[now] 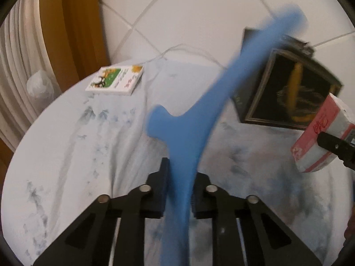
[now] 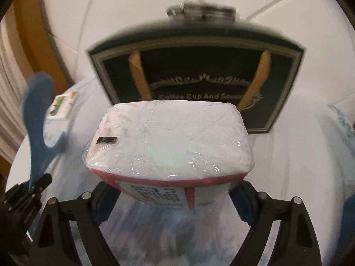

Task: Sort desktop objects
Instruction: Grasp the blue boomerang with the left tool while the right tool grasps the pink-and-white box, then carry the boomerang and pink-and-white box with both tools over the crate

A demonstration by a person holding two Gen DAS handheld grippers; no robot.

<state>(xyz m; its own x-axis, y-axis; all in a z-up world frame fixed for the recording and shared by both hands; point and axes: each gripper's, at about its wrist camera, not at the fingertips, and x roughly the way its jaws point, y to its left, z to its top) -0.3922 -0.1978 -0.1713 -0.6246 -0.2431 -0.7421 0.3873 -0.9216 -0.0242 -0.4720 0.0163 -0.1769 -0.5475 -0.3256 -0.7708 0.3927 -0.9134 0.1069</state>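
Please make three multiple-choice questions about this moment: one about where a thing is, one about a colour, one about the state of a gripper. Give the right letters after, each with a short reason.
1. Where is the small card with the green picture?
A. Lying on the tablecloth, away from both grippers
B. Inside the black box
C. Held by the right gripper

2. What colour is the long tool in the left gripper?
A. Red
B. Blue
C. Yellow

3. What is the right gripper doing?
A. Open and holding nothing
B. Shut on a wrapped tissue pack
C. Shut on the black box

Answers:
1. A: the small card lies flat on the tablecloth, far from the fingers.
2. B: the long tool between the fingers of the left gripper is blue.
3. B: the right gripper clamps the tissue pack from both sides, in front of the black box.
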